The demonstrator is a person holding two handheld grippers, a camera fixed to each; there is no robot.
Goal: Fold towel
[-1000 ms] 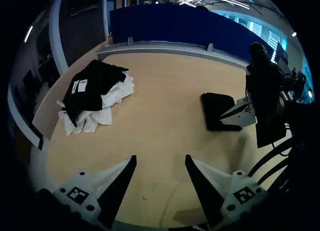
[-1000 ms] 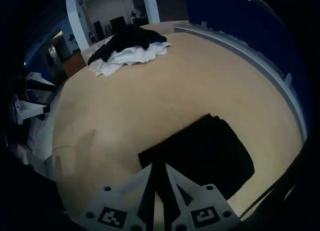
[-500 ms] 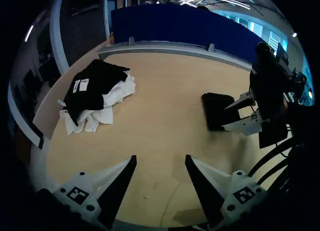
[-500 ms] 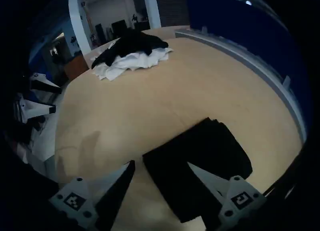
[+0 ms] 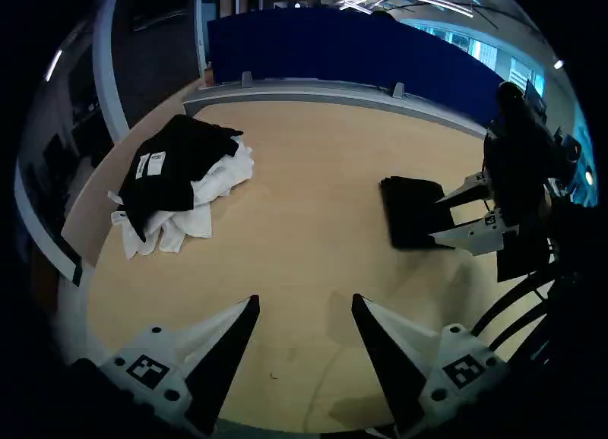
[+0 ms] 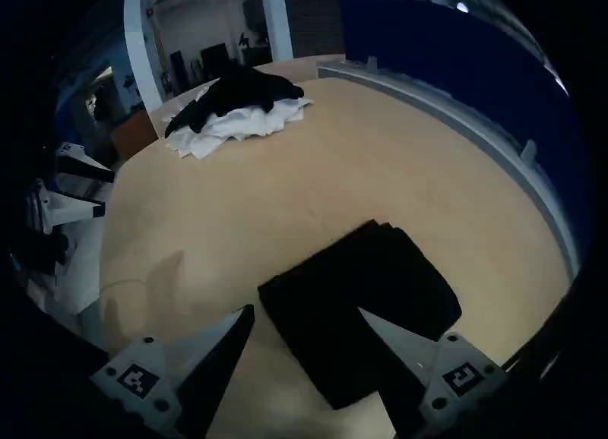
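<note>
A folded black towel [image 6: 357, 306] lies flat on the wooden table [image 6: 319, 181], just ahead of my right gripper [image 6: 308, 334], whose fingers stand wide open over its near edge without touching it. In the left gripper view the same black towel [image 5: 410, 210] sits at the table's right side, with the right gripper [image 5: 454, 215] open beside it. My left gripper [image 5: 304, 321] hangs open above bare tabletop, holding nothing. In the right gripper view the left gripper [image 6: 95, 190] appears at the far left.
A pile of black and white cloths [image 5: 178, 181] lies at the table's far left, also seen as the pile [image 6: 232, 108] in the right gripper view. A blue partition [image 5: 342, 48] with a grey rail runs behind the table. A person's dark sleeve [image 5: 520, 165] holds the right gripper.
My right gripper was shut on the folded towel's edge, then opened and let it go. It has drawn back slightly. The left gripper has stayed still.
</note>
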